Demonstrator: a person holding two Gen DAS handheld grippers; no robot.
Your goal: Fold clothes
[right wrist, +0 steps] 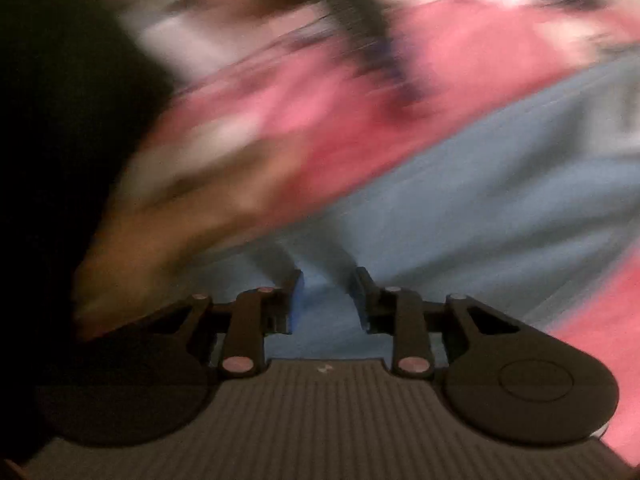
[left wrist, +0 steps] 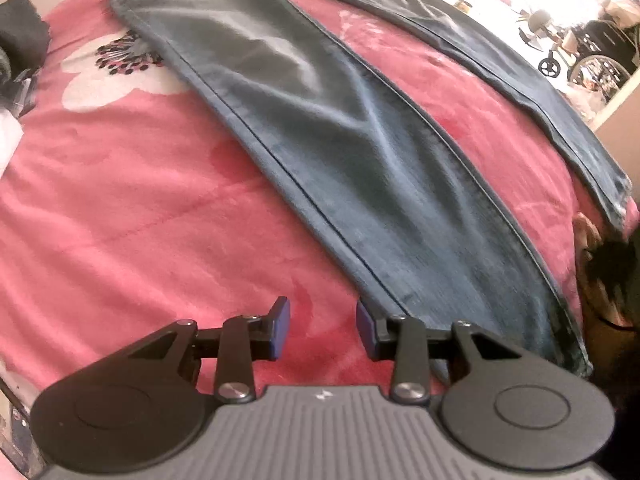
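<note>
- Pink floral blanket (left wrist: 120, 200), jeans (left wrist: 340, 152) running from 11 to 5 o'clock.
- Left gripper (left wrist: 323, 330) spread, empty, at the seam.
- Right gripper (right wrist: 326, 300) blurry, jaws apart over denim.

Dark blue-grey trousers (left wrist: 352, 152) lay flat on pink floral blanket (left wrist: 132, 200), legs spread apart, stretching diagonally. Stitched side seam visible; fabric lightly creased. Second leg (left wrist: 520, 68) ran alongside, beyond.
</note>
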